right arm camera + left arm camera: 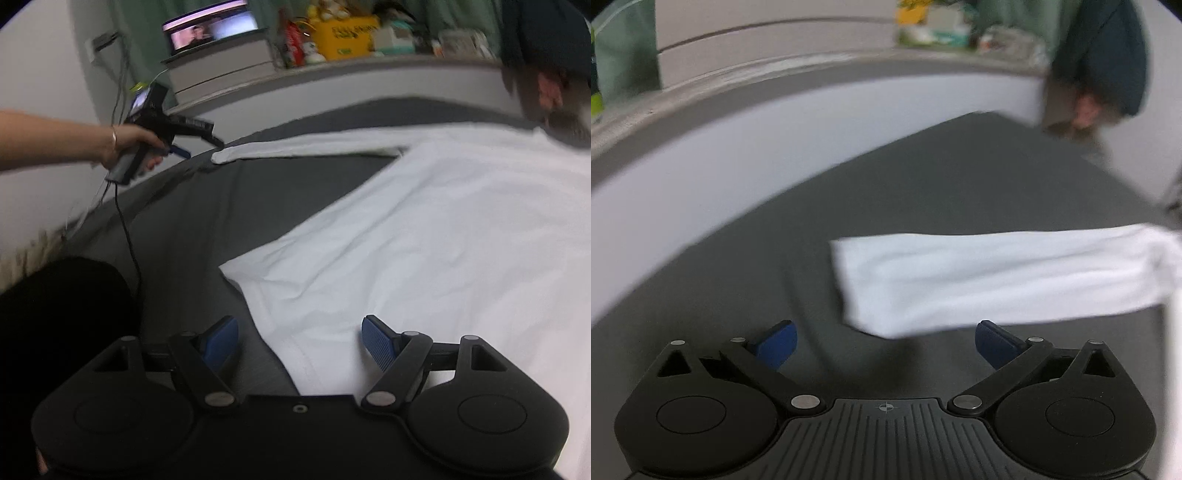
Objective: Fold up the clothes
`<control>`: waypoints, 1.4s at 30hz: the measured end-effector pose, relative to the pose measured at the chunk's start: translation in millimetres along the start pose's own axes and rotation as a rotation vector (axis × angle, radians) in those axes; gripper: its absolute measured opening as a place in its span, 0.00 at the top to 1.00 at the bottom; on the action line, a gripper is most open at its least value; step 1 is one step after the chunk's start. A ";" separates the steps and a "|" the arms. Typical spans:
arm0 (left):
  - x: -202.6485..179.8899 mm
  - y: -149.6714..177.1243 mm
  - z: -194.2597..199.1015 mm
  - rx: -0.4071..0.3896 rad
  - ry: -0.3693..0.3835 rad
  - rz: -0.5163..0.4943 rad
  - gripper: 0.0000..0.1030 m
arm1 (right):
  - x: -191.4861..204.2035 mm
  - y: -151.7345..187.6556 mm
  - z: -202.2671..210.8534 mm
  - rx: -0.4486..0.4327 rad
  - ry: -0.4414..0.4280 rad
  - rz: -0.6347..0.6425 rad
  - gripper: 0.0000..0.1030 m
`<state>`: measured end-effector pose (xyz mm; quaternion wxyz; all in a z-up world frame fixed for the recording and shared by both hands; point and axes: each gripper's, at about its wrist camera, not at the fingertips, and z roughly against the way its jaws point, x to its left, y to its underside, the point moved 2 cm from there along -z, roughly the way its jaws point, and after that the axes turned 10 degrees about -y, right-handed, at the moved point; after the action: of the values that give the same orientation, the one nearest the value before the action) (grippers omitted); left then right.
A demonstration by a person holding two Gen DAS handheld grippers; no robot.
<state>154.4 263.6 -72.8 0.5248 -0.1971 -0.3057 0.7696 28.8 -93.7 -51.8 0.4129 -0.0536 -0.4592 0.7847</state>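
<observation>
A white long-sleeved shirt (424,240) lies spread flat on the dark grey bed sheet (207,206). One sleeve (979,284) stretches out to the side, its cuff end just ahead of my left gripper (886,345). That gripper is wide open, with nothing between its blue pads (775,347). In the right wrist view the left gripper (199,146) hovers in a hand by the sleeve's tip (225,155). My right gripper (300,341) is open over the shirt's near side edge. The cloth lies between the jaws, and the pads (378,343) do not press on it.
A pale ledge (369,74) runs behind the bed, carrying a lit screen (210,29), a yellow box (345,37) and small clutter. Another person (546,85) leans in at the far right. A black cable (127,229) trails from the left gripper. Dark cloth (62,314) lies at lower left.
</observation>
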 end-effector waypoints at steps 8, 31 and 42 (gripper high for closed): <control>-98.8 69.4 76.1 0.180 0.530 -0.172 0.00 | 44.8 12.4 -10.8 0.042 0.166 0.375 0.31; -213.0 176.5 135.5 -0.004 0.302 -0.799 0.00 | 48.4 5.5 -33.0 -0.012 0.205 0.471 0.92; -233.4 161.7 137.5 -0.081 0.292 -0.696 0.00 | 1.4 -19.9 -5.7 -0.105 0.100 0.112 0.63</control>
<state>44.1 -31.7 -85.3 0.7847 -0.2095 -0.3066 0.4963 42.4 -84.2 -39.4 0.3877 -0.1399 -0.4748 0.7776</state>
